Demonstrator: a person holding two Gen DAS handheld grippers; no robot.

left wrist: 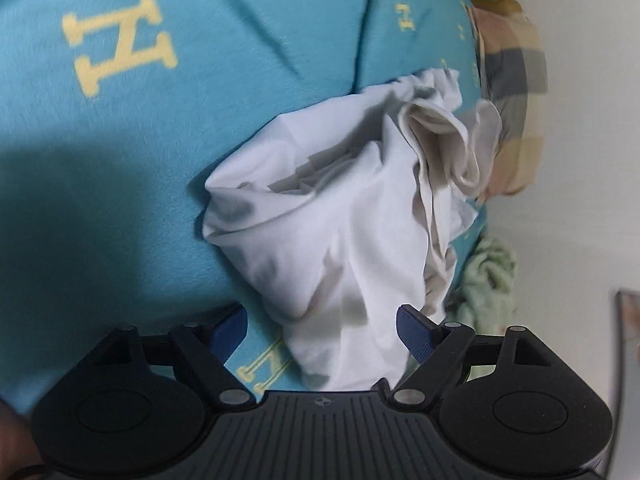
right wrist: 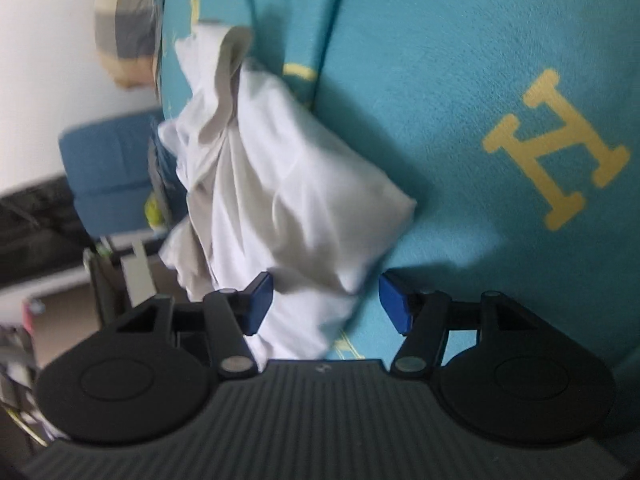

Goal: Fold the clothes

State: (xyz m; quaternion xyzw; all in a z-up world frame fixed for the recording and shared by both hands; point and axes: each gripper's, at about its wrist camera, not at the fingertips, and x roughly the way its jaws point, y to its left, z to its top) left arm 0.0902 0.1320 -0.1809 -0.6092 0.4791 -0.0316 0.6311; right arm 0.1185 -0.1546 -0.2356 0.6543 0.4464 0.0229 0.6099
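Observation:
A crumpled white garment lies on a teal bedspread printed with yellow letters. My left gripper is open, its blue pads spread on either side of the garment's near end, just above it. In the right wrist view the same white garment lies bunched on the teal bedspread. My right gripper is open, with its pads astride the garment's near edge. Neither gripper holds cloth.
A checked yellow-and-grey pillow lies at the bed's far edge, also in the right wrist view. A pale green towel sits beside the bed. A blue seat and clutter stand on the floor.

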